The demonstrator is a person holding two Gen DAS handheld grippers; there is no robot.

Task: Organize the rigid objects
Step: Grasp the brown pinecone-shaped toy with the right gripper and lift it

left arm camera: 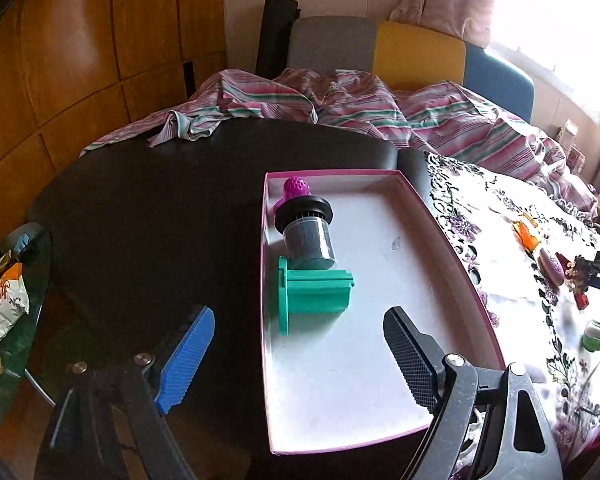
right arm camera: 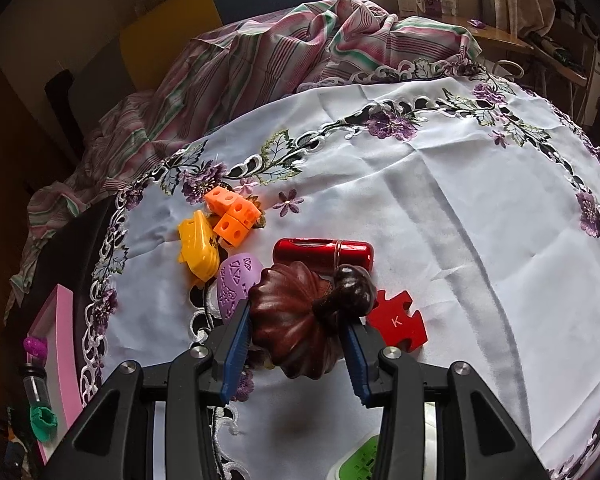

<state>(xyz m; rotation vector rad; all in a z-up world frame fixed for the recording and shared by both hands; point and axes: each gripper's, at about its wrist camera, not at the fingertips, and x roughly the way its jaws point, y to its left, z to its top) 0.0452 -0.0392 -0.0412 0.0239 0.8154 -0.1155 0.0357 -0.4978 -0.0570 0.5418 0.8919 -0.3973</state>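
Wooden panelling at 10 o'clock. Dark table (left arm camera: 140, 208) holds pink box (left arm camera: 380, 174); green spool (left arm camera: 312, 294) at its 9 o'clock edge. Left gripper (left arm camera: 296, 340) spread wide, empty. Embroidered cloth (right arm camera: 440, 184): right gripper (right arm camera: 296, 320) clamps brown pumpkin (right arm camera: 288, 320).

In the box (left arm camera: 452, 240), the jar (left arm camera: 308, 236) lies between thimble (left arm camera: 296, 189) and spool (left arm camera: 314, 298).
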